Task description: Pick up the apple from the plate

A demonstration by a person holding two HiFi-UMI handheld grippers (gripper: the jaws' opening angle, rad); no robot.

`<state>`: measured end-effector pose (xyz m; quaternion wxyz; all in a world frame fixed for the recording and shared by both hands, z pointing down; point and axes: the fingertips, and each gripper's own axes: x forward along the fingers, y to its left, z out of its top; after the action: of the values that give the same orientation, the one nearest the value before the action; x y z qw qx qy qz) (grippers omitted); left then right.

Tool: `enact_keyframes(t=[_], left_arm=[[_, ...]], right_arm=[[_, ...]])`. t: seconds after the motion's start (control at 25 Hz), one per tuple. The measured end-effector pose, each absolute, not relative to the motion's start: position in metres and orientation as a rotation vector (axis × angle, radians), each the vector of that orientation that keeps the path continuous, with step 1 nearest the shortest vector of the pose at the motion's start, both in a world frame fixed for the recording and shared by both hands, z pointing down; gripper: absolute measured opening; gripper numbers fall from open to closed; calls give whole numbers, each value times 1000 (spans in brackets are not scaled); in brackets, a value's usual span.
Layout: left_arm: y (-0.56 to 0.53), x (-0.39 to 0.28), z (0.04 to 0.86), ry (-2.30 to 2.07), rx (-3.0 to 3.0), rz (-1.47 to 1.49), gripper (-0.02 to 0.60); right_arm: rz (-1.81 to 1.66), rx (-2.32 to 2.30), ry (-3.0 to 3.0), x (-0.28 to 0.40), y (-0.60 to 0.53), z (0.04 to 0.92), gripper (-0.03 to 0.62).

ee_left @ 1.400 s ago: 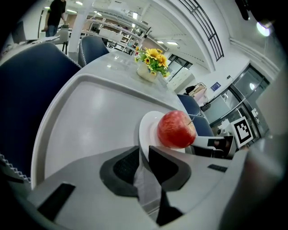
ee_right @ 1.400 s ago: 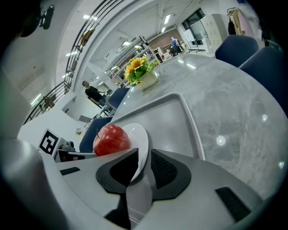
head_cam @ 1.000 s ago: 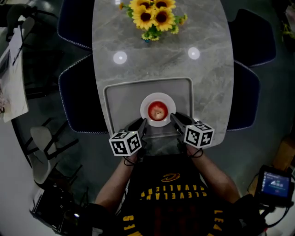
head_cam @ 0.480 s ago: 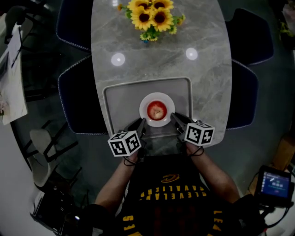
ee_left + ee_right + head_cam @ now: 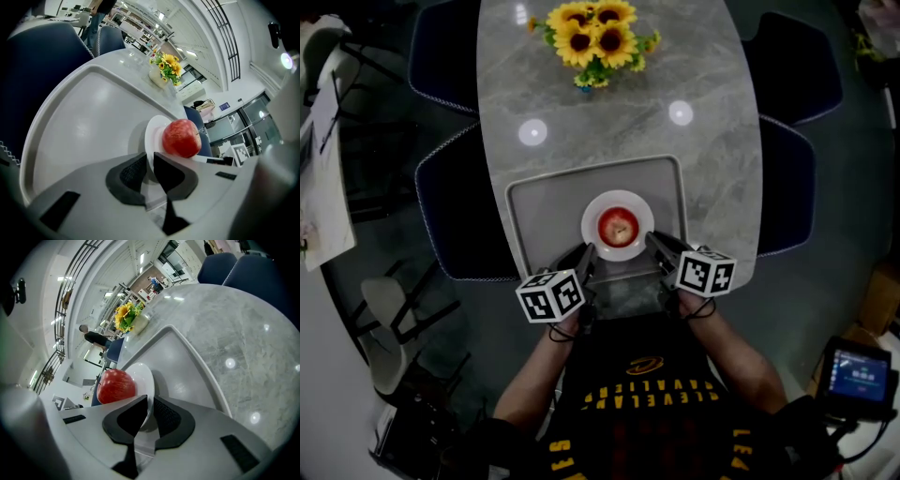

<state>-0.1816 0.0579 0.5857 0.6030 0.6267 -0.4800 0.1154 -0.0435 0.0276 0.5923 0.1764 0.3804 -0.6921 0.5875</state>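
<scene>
Centrally, the red apple [image 5: 620,226] sits on the small round white plate [image 5: 592,208], which is on a grey rectangular tray [image 5: 539,211]. The left gripper [image 5: 586,251] and right gripper [image 5: 652,241] each pinch the plate's rim, on opposite sides. Black shirt [image 5: 642,375] print, upside down: CLEVELAND CAVALIERS.

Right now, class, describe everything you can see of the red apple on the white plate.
The round red apple is whole, with glossy, finely speckled skin and a paler yellowish patch round its stem dimple, which faces up. It sits in the middle of the round white plate, which lies on the grey tray. Only the plate touches it. The left tool and right tool each grip the plate's near rim, clear of the apple.
</scene>
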Motion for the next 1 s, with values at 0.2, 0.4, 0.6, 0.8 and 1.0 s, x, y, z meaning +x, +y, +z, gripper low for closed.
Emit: enact_keyframes(t=[0.2, 0.4, 0.6, 0.8, 1.0], left_arm=[[63, -181, 572, -1094, 1510, 285, 49], [66, -176, 562, -1102, 1542, 310, 49], [67, -170, 554, -1111, 1523, 294, 49], [70, -154, 548, -1129, 1500, 283, 49], [70, -124, 541, -1160, 1485, 264, 49]], right_arm=[[1643, 1125, -1982, -42, 36, 576, 51], [1639, 1138, -1994, -36, 39, 564, 46], [1657, 1124, -2011, -30, 41, 559, 46], [1696, 1089, -2031, -15, 42, 557, 46], [1687, 1054, -2056, 14, 38, 550, 44]])
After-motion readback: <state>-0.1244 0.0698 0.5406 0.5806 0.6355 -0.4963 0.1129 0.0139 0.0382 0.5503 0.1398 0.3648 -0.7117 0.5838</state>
